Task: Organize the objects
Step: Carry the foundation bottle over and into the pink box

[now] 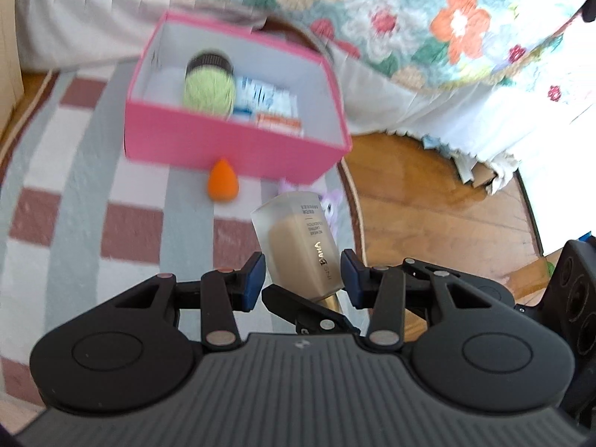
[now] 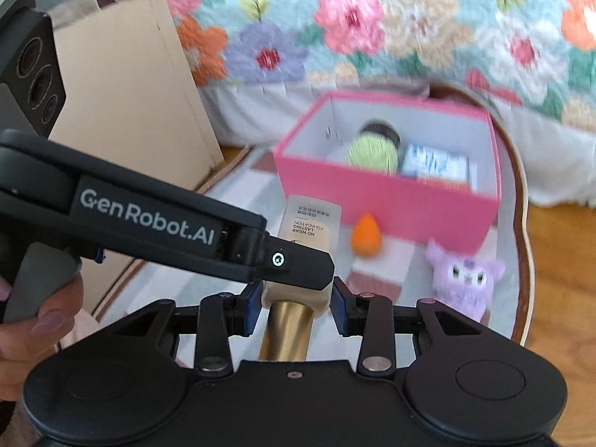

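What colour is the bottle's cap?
Gold; the cap of the foundation bottle shows best in the right wrist view.

An orange makeup sponge (image 1: pixel 222 180) sits just before the pink box (image 1: pixel 238 149); inside, its left part (image 1: pixel 164 85) lies bare.

A pink box (image 1: pixel 238 149) with a white interior is shown at upper centre. Inside it, a light green ball with a black ribbed end (image 1: pixel 209 85) and a blue-and-white packet (image 1: pixel 264 98) are seen. An orange teardrop sponge (image 1: pixel 222 179) is shown at centre. The bottle (image 1: pixel 298 238) is beige with a gold cap. The mat (image 1: pixel 74 171) is checked in grey, white and reddish brown. A lilac plush toy (image 2: pixel 463 279) is shown at lower right. The floral bedcover (image 2: pixel 372 18) carries pink, orange and purple blooms.
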